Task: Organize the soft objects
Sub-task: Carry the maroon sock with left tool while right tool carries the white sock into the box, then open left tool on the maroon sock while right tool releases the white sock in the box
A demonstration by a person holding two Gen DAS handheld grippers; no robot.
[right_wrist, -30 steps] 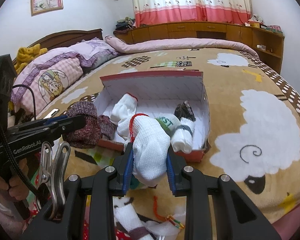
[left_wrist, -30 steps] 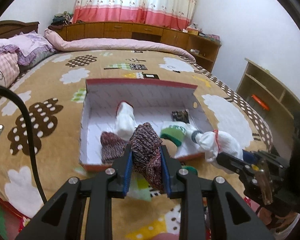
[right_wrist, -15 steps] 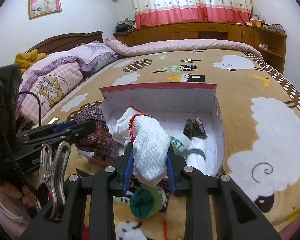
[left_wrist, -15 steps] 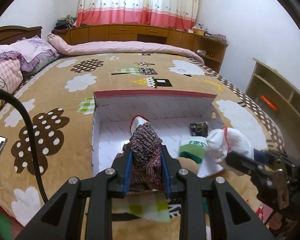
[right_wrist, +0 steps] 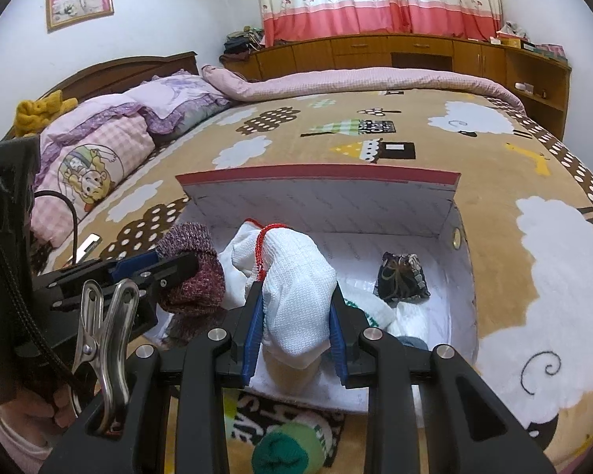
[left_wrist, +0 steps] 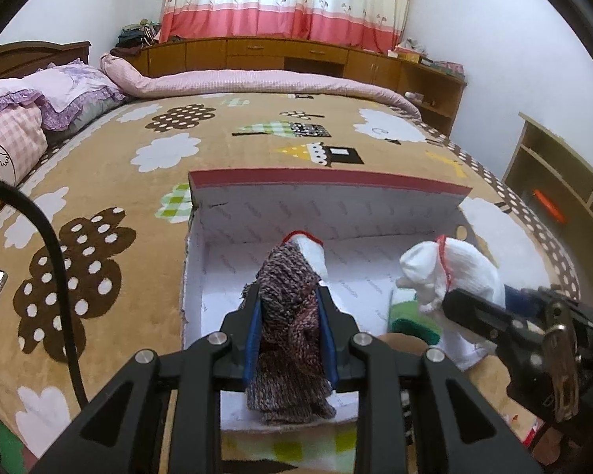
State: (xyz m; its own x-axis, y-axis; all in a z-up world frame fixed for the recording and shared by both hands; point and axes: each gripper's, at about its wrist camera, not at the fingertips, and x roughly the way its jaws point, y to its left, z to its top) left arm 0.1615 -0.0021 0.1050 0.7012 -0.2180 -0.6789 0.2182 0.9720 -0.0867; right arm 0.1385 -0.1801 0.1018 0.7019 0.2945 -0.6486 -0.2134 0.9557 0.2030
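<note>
The left claw [left_wrist: 289, 345] is clenched on a maroon knit sock [left_wrist: 290, 316] and the right claw [right_wrist: 296, 331] on a white sock [right_wrist: 296, 296], both over the near edge of the box [right_wrist: 320, 197] at 6 o'clock. Let go too early, either sock could catch the near wall and fall onto the bed [right_wrist: 514, 213].

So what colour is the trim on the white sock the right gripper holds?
Red trim on the white sock; right wrist view.

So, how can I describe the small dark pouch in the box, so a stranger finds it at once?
On the bed sits an open cardboard box with a red rim. Look in its far right corner, near the round hole in the side wall. There lies the pouch: black and patterned, while the socks around it are white.
</note>
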